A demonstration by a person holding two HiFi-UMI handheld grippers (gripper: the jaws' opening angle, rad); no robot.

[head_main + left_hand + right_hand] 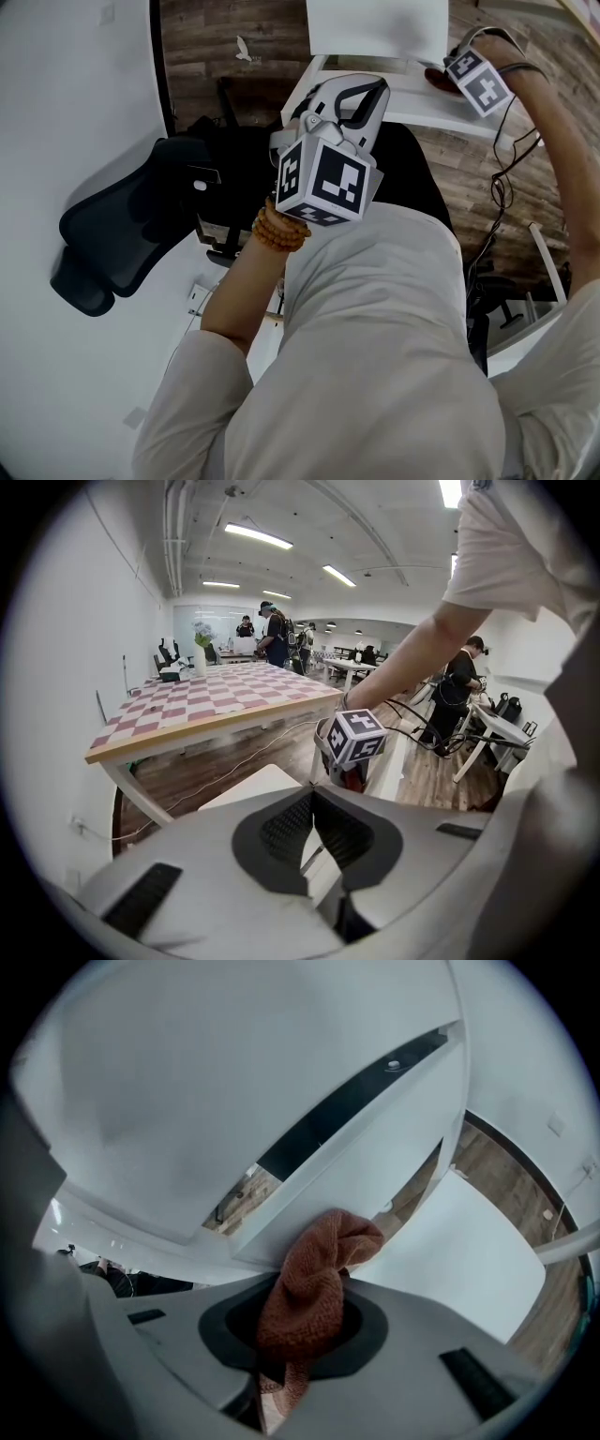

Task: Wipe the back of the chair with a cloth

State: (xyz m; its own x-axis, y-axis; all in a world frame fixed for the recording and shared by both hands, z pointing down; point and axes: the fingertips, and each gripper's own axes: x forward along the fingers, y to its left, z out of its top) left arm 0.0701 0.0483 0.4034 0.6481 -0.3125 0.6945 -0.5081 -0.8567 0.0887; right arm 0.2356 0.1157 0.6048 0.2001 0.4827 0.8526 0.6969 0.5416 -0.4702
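A black office chair (122,230) stands at the left in the head view, its curved back toward the white wall. My left gripper (342,98) is held up in front of my body, well right of the chair; its jaws are shut (312,803) with nothing between them. My right gripper (473,80) reaches out over the white table's (412,98) far side. It is shut (309,1321) on a reddish-brown cloth (314,1279), which bunches out past the jaws. The cloth (439,79) shows as a red patch beside the right gripper, whose marker cube (356,738) also shows in the left gripper view.
A white board (375,28) lies on the white table. Cables (502,187) hang from my right arm over the wood floor. A long checkered table (216,700) and several people stand farther off in the room. White table legs (548,262) are at the right.
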